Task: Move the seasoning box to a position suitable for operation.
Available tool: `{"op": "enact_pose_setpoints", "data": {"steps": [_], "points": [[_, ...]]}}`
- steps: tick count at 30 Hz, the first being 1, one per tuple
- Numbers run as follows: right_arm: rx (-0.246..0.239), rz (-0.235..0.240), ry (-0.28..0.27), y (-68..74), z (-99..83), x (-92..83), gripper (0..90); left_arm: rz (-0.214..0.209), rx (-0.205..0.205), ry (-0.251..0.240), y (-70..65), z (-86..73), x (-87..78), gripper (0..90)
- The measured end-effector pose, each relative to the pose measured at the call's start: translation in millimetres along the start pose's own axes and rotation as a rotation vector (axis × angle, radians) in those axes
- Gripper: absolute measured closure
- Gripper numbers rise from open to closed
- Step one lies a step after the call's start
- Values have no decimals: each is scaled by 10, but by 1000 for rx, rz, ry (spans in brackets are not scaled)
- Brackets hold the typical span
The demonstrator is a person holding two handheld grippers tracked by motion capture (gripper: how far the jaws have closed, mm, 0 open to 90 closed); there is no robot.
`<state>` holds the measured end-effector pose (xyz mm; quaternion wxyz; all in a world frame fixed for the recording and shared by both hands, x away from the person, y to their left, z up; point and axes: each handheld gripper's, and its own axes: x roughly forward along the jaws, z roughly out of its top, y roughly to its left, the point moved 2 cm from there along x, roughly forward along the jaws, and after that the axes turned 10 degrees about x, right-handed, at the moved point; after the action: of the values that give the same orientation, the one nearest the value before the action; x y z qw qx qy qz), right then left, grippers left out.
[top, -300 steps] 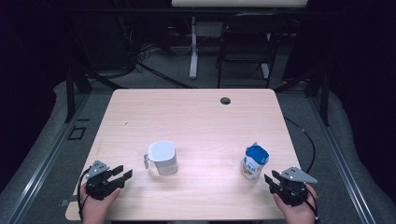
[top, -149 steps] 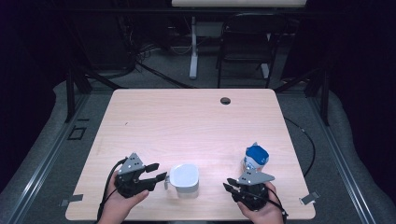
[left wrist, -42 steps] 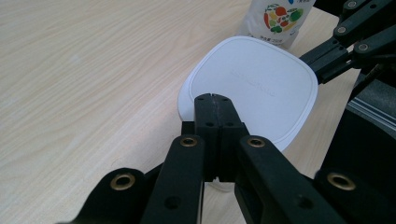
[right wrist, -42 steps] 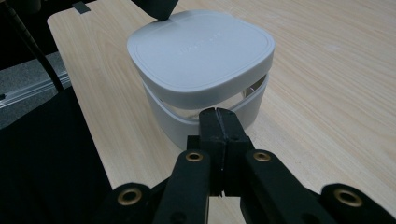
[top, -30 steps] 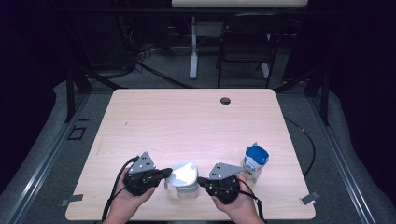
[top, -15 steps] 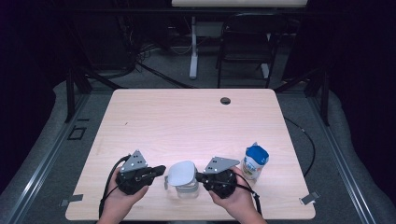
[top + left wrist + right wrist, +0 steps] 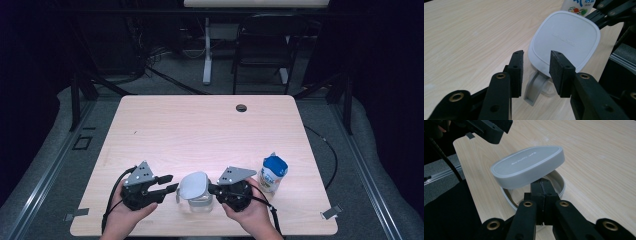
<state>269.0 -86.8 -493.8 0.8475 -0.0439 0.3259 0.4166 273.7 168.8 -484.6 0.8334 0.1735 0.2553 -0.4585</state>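
Note:
A pale grey jug [image 7: 200,204] stands near the table's front edge, and its handle [image 7: 536,87] points toward my left gripper [image 7: 170,183]. The left gripper [image 7: 537,55] is open. Its jaws have just been opening, and the handle lies between them untouched. My right gripper [image 7: 211,189] comes in from the jug's right. It is shut on the near edge of the lid [image 7: 529,165], which tilts up off the jug's rim [image 7: 561,182]. The lid [image 7: 564,37] faces the left gripper view flat on.
A white bottle with a blue top [image 7: 273,172] stands upright just right of the right hand. The wooden table [image 7: 200,130] has a cable hole [image 7: 241,107] at its far edge. A chair [image 7: 260,50] and stands are on the floor beyond.
The left gripper's jaws have come apart off the jug's handle, and the gripper has drawn back a little to the left. The right gripper still holds the lid tilted up.

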Motion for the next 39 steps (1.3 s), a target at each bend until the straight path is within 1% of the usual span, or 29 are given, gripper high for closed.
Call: {"op": "enact_pose_setpoints", "data": {"steps": [3, 6, 11, 16, 31, 36, 39], "points": [[0, 3, -5, 15, 34, -15, 900, 17, -7, 11, 36, -31, 11, 608], [-3, 5, -8, 32, 61, -14, 897, 31, -18, 12, 65, -57, 11, 606], [-6, 11, -6, 63, 110, 0, 896, 47, -17, 24, 90, -82, 16, 604], [-8, 16, -8, 93, 175, 13, 895, 66, -2, 39, 99, -100, 23, 605], [-47, 24, -12, 206, 327, 22, 892, 55, -18, 19, 117, -103, 0, 605], [-54, 23, -10, 230, 353, 30, 891, 53, -23, 14, 126, -105, -12, 605], [-49, 27, -19, 248, 366, 45, 891, 47, -24, 15, 127, -109, -3, 608]]}}
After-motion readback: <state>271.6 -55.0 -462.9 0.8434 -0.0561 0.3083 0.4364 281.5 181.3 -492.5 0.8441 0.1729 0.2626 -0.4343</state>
